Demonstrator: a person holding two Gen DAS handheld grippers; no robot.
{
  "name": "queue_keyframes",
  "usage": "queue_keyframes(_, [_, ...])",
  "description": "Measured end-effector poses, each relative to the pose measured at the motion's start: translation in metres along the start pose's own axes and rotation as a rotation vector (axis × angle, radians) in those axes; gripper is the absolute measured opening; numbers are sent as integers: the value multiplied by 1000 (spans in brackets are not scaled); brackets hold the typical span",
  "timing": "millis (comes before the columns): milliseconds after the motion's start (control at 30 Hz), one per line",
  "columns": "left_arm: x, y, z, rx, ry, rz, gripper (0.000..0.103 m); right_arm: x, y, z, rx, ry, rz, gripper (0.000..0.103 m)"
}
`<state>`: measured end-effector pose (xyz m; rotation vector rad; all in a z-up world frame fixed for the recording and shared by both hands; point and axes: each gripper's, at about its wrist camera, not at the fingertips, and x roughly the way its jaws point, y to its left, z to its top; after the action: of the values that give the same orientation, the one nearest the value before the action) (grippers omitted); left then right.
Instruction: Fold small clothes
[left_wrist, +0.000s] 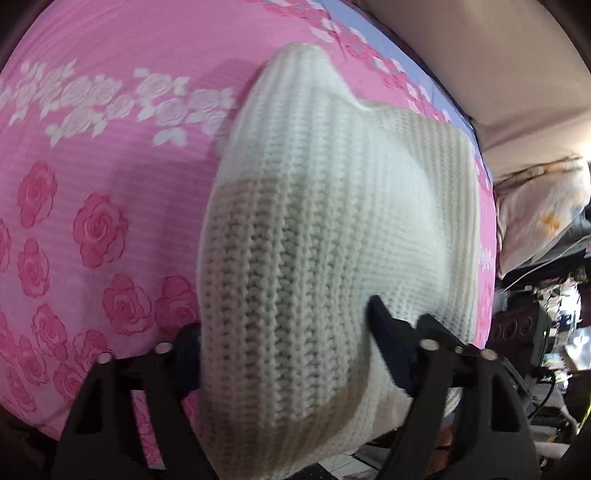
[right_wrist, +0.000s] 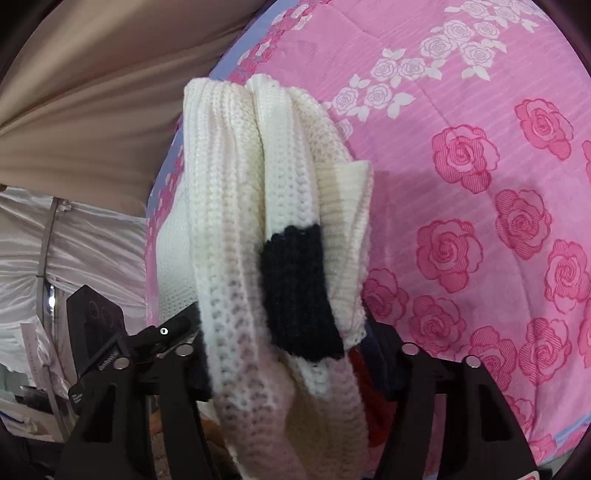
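Over the pink bedspread (left_wrist: 92, 166), both grippers (left_wrist: 284, 332) (right_wrist: 284, 325) pinch the white sweater (left_wrist: 332, 206) (bunched, knitted).

Each hand-held gripper (left_wrist: 284, 332) (right_wrist: 280, 332) is matte black plastic with silver pins.

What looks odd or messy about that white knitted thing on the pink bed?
The white knit garment is bunched in thick rolls, not flat, and hangs over the edge of the rose-print bedspread. A black knit patch shows in the right view. No damage shows.
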<state>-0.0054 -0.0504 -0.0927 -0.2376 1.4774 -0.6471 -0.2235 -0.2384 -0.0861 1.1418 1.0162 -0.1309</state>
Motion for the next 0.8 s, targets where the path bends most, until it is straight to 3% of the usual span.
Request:
queue_keyframes(33, [-6, -6, 2, 8, 0, -7, 52, -8, 7, 0, -12, -16, 3, 50])
queue_keyframes(100, [-22, -23, 5, 41, 3, -35, 47, -33, 28, 1, -55, -67, 11, 48])
queue_keyframes(367, [-124, -100, 14, 225, -98, -251, 45, -147, 110, 18, -209, -293, 80, 48])
queue_keyframes(600, [-227, -129, 27, 384, -297, -330, 46, -205, 197, 26, -371, -459, 192, 48])
queue_keyframes(800, [-321, -103, 39, 472, -517, -289, 47, -192, 279, 26, -532, -496, 298, 48])
